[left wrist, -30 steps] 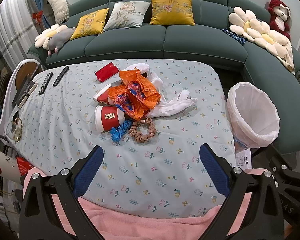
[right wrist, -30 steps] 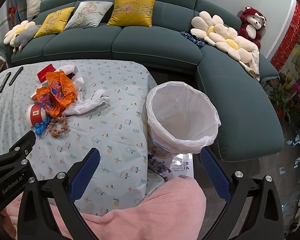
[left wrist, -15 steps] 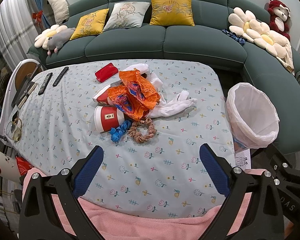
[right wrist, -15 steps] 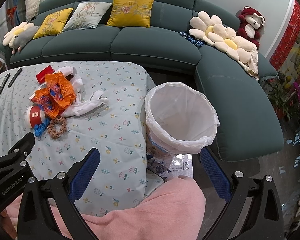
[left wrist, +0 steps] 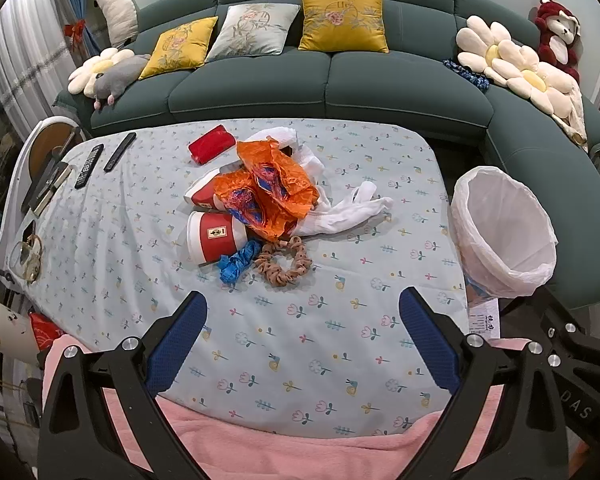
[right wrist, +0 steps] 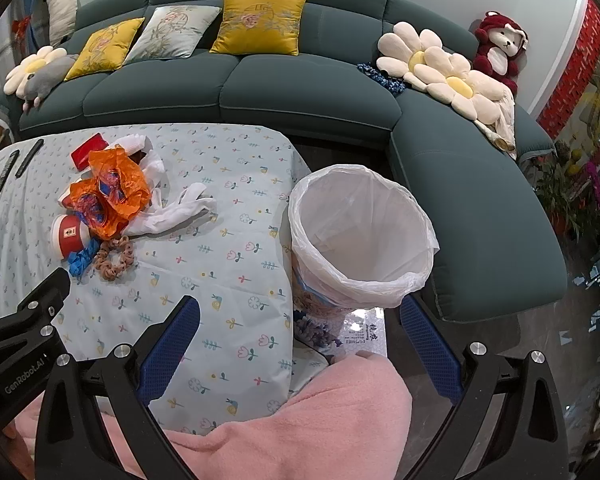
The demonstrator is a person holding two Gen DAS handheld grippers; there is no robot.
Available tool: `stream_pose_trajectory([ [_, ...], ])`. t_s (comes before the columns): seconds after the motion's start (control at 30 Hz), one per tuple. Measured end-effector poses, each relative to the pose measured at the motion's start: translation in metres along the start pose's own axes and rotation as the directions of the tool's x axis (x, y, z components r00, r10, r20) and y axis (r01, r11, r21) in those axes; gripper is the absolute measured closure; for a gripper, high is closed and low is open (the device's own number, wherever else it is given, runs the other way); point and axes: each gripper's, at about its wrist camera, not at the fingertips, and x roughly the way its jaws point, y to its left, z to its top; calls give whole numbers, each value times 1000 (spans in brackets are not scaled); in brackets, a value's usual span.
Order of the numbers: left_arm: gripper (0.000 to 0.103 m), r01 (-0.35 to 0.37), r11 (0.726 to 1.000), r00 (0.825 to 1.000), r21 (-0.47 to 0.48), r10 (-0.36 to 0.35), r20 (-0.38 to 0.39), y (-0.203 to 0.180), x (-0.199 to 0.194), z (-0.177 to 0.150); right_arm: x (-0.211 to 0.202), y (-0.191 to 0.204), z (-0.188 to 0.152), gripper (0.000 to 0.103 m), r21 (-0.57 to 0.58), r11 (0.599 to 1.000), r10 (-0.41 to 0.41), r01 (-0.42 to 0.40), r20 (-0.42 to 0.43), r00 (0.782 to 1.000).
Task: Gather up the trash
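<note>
Hovering: left tool (left wrist: 302,316), right tool (right wrist: 300,316) spread wide, empty.

I'm working in a home living room: a curved green sofa (left wrist: 340,80) with cushions (left wrist: 342,20) and plush toys (right wrist: 500,48) wraps round a cloth-covered table (left wrist: 340,340), remote controls (left wrist: 90,166) lying on it.

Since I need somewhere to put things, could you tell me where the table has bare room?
Bare floral tablecloth runs between the beige scrunchie and the near edge, and right of the white cloth toward the white-lined bin. The pile around the orange plastic bag is crowded.
</note>
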Motion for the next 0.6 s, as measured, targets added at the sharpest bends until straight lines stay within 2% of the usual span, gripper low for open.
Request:
stream_pose_trajectory([
  [0.33,11,13,1000,1000,1,-13,26,-1,2,1,2,-4,3,7,15,1000,-4,5,-2,1000],
  [0.6,11,63,998,996,-14,-62,62,5,6,-2,7,0,2,7,33,999,-23,23,5,1000],
])
